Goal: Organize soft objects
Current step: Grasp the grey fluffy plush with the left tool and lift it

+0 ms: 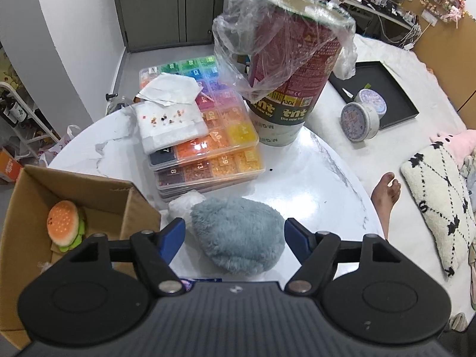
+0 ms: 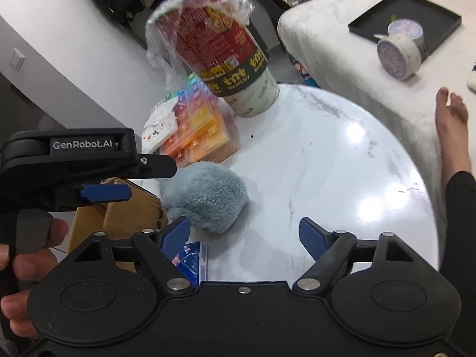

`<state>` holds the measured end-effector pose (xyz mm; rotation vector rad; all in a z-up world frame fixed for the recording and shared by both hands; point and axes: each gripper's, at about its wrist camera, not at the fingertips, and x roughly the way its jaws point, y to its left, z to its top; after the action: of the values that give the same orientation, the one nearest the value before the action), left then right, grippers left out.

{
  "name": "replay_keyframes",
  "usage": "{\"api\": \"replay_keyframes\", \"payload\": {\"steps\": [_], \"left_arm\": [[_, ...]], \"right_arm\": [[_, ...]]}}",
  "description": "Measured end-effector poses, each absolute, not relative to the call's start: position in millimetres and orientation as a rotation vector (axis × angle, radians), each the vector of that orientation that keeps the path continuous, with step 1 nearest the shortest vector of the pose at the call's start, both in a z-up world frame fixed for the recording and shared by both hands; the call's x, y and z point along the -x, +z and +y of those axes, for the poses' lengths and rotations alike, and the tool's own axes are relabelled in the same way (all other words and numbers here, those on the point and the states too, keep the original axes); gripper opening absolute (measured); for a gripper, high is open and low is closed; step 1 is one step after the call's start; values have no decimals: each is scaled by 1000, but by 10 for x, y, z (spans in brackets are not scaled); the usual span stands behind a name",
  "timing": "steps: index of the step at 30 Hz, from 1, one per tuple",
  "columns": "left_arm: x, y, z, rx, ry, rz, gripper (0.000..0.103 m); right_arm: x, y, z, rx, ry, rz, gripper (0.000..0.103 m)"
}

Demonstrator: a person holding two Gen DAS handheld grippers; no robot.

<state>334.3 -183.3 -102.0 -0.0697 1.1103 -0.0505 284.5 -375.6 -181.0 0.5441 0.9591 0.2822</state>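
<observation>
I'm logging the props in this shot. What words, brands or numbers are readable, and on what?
"tnt" and "the new toy": dark band on the big cylindrical tub.
"GenRobot.AI": side of the left tool, seen from the right wrist view.
"8", "13", "G9", "A6", "C5": compartment labels of the stacked bead boxes; other labels are blurred.
Tub's red panel print and barcode stickers: too small to read.
Round tins: lid pattern illegible.
</observation>
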Motion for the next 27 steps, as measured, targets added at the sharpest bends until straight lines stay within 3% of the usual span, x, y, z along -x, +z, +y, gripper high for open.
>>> {"api": "replay_keyframes", "payload": {"steps": [18, 23, 25, 27], "left_arm": [[-3573, -1367, -1898, 91, -13, 1177, 70], [-3612, -1391, -1839, 149, -5, 1198, 64], [-3627, -1393, -1813, 167, -5, 1207, 63], [-3627, -1390, -1805, 181, -4, 1212, 62]], "right_arm": [[-3161, -2116, -3731, -800, 352, 971, 71], [-3211, -2172, -3713, -849, 364, 964, 72], [-3219, -2188, -3707, -863, 372, 957, 70], [-3212, -2195, -3706, -888, 395, 951, 60]]}}
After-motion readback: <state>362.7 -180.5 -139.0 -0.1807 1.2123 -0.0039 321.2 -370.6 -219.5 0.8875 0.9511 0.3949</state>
